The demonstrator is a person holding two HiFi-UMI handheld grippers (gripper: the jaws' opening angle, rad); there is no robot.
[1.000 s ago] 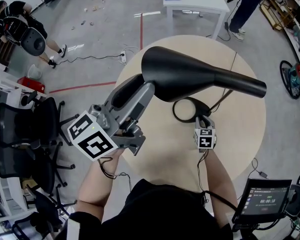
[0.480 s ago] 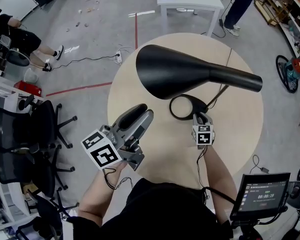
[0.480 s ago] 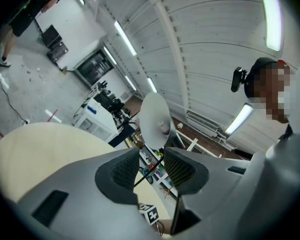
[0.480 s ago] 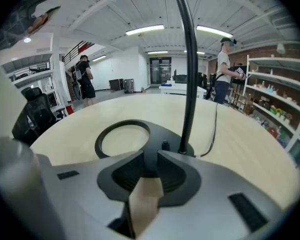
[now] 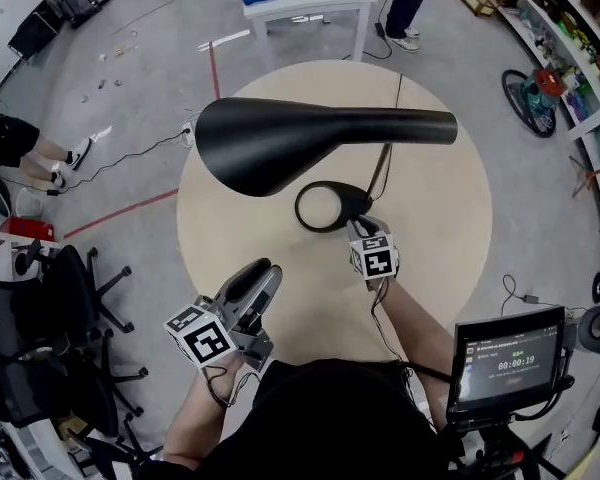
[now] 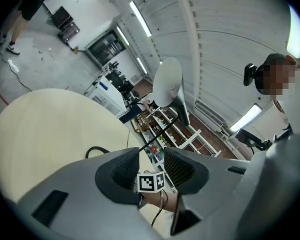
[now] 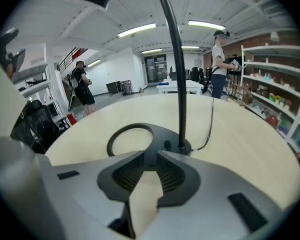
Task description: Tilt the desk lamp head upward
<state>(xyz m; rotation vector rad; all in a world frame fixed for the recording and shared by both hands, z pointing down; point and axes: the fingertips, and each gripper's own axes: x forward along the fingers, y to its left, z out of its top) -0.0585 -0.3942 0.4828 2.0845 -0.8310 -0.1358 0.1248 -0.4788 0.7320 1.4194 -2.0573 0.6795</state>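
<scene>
The black lamp head (image 5: 280,143) hung across the upper centre, well apart from the left gripper (image 5: 262,274) at lower left, whose jaws gaped empty. The right gripper (image 5: 360,230) pinched the lamp base (image 5: 352,198) edge at centre. The digits on the monitor (image 5: 505,353) were too small to read.

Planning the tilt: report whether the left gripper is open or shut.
Open. On the left gripper the jaws stand apart with nothing between them, clear of the lamp head.
</scene>
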